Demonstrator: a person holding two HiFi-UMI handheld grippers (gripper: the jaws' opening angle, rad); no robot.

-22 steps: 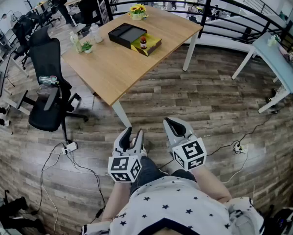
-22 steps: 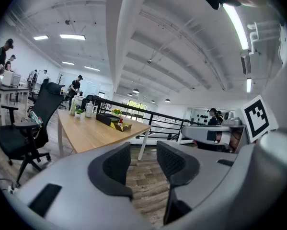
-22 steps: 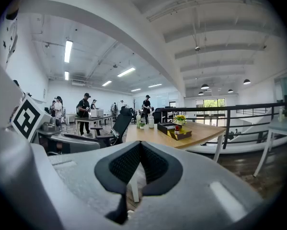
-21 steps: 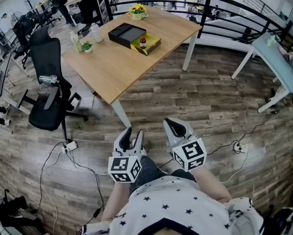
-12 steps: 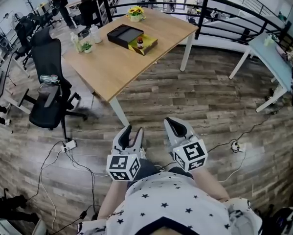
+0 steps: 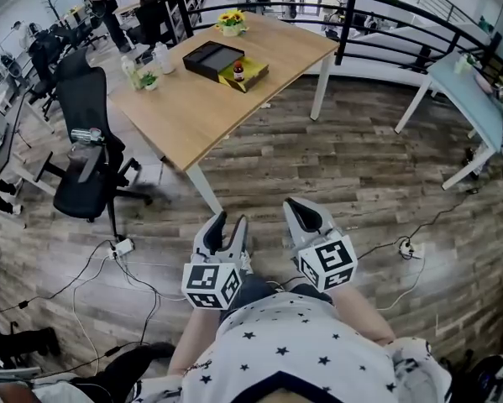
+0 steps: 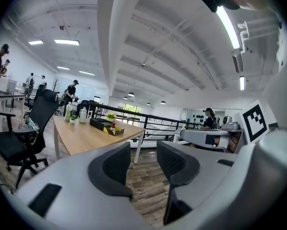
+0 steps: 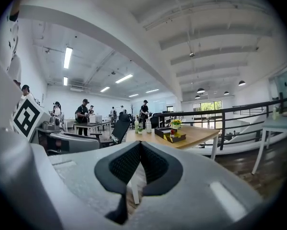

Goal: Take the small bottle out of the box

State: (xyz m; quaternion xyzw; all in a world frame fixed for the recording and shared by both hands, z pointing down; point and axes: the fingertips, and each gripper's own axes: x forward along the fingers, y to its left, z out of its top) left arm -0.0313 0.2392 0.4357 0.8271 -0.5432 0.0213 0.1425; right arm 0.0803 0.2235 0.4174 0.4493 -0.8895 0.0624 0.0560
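Note:
A small dark bottle with a red cap (image 6: 238, 71) stands in a yellow box (image 6: 249, 74) beside a black box lid (image 6: 212, 59) on a wooden table (image 6: 201, 99), far ahead of me. The same bottle (image 7: 113, 126) (image 8: 172, 134) shows small in both gripper views. My left gripper (image 6: 227, 229) is held low near my body over the floor, its jaws open with nothing between them. My right gripper (image 6: 299, 216) is beside it, jaws shut and empty. Both are well away from the table.
A black office chair (image 6: 87, 170) stands left of the table. Bottles and a small plant (image 6: 147, 78) sit at the table's left edge, a flower pot (image 6: 233, 22) at its far edge. Cables and a power strip (image 6: 121, 249) lie on the wood floor. A black railing (image 6: 377, 11) runs behind; a white table (image 6: 468, 99) is at the right.
The head view has shifted slightly; the table sits a little higher in the picture. Both grippers keep their places and jaw states.

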